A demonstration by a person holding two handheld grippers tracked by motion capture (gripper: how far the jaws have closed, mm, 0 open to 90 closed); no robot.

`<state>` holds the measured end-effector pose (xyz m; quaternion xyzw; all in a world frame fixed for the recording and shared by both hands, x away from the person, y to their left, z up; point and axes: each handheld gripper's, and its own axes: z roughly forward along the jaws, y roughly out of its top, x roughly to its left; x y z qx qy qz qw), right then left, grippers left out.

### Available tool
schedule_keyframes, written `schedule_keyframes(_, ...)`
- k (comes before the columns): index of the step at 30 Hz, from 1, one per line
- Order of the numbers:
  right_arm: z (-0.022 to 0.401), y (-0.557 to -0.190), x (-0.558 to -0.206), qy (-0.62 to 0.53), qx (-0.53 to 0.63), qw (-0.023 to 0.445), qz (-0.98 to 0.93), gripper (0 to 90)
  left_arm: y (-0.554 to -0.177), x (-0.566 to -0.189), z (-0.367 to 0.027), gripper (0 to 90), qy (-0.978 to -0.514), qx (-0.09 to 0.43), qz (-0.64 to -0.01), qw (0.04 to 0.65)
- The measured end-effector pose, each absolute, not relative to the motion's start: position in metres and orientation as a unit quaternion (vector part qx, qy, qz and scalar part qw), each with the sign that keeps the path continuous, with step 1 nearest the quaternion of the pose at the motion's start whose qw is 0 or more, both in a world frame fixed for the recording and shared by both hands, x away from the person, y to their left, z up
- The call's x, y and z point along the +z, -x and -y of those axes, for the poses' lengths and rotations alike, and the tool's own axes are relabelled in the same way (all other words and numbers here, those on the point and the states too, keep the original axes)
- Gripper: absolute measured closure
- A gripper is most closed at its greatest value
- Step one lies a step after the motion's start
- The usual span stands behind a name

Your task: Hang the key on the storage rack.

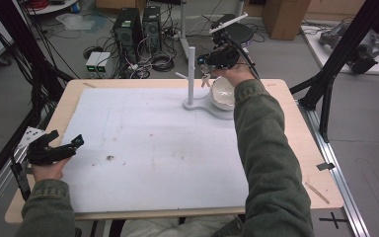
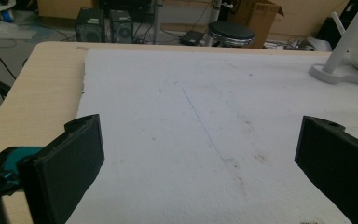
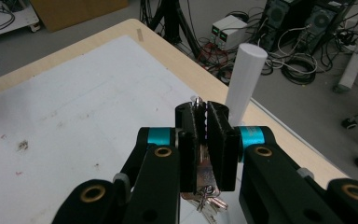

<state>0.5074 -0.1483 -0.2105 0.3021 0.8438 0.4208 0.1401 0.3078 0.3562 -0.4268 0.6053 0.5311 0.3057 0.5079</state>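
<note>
My right gripper [image 1: 208, 63] is raised at the far side of the table, just right of the top of a white post [image 1: 191, 74] with small side pegs. It is shut on a bunch of metal keys [image 1: 205, 79] that dangles below the jaws. In the right gripper view the keys [image 3: 205, 182] are pinched between the pads of my right gripper [image 3: 201, 116], and the post's top [image 3: 244, 79] stands just beyond. My left gripper [image 1: 68, 137] rests open at the table's left edge. In its own view my left gripper [image 2: 200, 158] has nothing between its jaws.
A white bowl [image 1: 223, 94] sits on the post's flat base [image 1: 200, 105], under my right forearm. A pale blue-white mat [image 1: 148, 148] covers most of the wooden table [image 1: 296, 128]. Computers, cables and a stool stand on the floor behind the table.
</note>
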Motion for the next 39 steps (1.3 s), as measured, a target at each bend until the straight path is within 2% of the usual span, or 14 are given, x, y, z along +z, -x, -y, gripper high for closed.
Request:
schedule_keyframes(10, 0.128, -0.516, -0.204, -0.291, 0.433, 0.134, -0.843, 82.7, -0.309, -0.428, -0.357, 1.7, -0.605, 0.304, -0.531, 0.509)
schedule_keyframes(19, 0.120, -0.527, -0.213, -0.293, 0.428, 0.117, -0.847, 82.7, -0.311, -0.429, -0.357, 1.7, -0.606, 0.303, -0.533, 0.508)
schedule_keyframes(39, 0.120, -0.546, -0.225, -0.295, 0.422, 0.132, -0.847, 82.7, -0.311, -0.429, -0.356, 1.7, -0.609, 0.302, -0.532, 0.506)
